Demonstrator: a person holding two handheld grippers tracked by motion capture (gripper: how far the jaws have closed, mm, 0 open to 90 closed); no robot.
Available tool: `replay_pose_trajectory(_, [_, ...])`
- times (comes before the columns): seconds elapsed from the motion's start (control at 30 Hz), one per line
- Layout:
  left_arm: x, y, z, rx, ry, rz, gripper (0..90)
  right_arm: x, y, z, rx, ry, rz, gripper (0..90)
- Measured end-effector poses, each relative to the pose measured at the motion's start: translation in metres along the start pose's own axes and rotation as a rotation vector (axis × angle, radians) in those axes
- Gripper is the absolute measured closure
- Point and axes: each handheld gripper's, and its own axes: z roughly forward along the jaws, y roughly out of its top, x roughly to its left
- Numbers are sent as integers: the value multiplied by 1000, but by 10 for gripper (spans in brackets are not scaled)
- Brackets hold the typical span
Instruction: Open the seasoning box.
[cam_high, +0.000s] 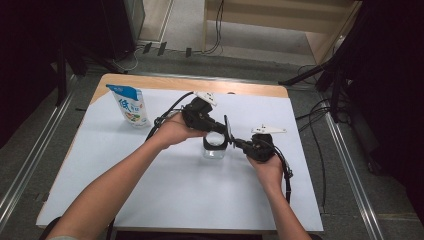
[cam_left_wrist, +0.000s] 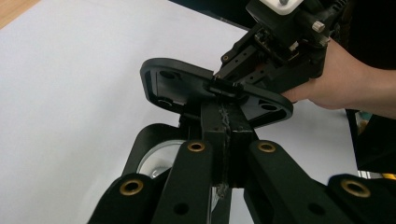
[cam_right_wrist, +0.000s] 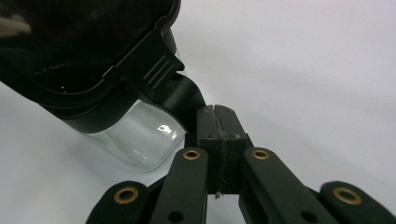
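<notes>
Where the white sheet (cam_high: 190, 190) covers the wooden table (cam_high: 150, 80), a clear glass jar (cam_high: 215, 150) with a black collar stands near the middle, and its black hinged lid (cam_high: 228, 131) is raised on edge above it, between the two grippers. In the high view the left gripper (cam_high: 223, 128) reaches in from the left, held in the person's left hand (cam_high: 175, 129), and the right gripper (cam_high: 239, 143) comes in from the right, held in the right hand (cam_high: 267, 167). In the left gripper view, the left jaws stand pressed together with no gap between them, their tips up against the underside of the flat lid (cam_left_wrist: 215, 91); whether they pinch a part of it cannot be told. Beyond the lid, the other gripper (cam_left_wrist: 280, 42) and the hand (cam_left_wrist: 336, 79) holding it are seen. In the right gripper view, the right jaws also stand closed against each other, their tips touching a black tab (cam_right_wrist: 184, 98) that juts from the jar's collar, just beside the clear glass wall (cam_right_wrist: 140, 135); whether they grip it cannot be told. A white and blue pouch (cam_high: 131, 106) stands upright near the table's far left corner, well apart from the jar.
</notes>
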Motion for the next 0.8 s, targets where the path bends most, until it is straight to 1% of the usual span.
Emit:
replay_pose_trajectory(0.2, [0,2,9,0,-1,-10,900,1,0,-1,2,0,5,900])
replay_pose_trajectory(0.27, [0,3,11,4,-2,-5,900,1,0,-1,1,-1,6,900])
replay_pose_trajectory(0.4, [-1,7,17,-4,-8,-11,900,1,0,-1,1,-1,11,900])
replay_pose_trajectory(0.43, [-1,9,19,4,-8,-6,900,1,0,-1,1,-1,12,900])
replay_pose_trajectory(0.5, [-1,10,21,1,-10,-2,900,1,-1,-1,1,-2,12,900])
replay_pose_trajectory(0.63, [2,9,25,-3,-4,-13,900,1,-1,-1,-7,0,8,900])
replay_pose_trajectory(0.7, [3,8,26,4,-5,-15,900,1,-1,-2,-7,1,10,900])
replay_pose_trajectory(0.8, [3,7,27,0,-3,-12,900,1,-1,-2,-9,-1,11,900])
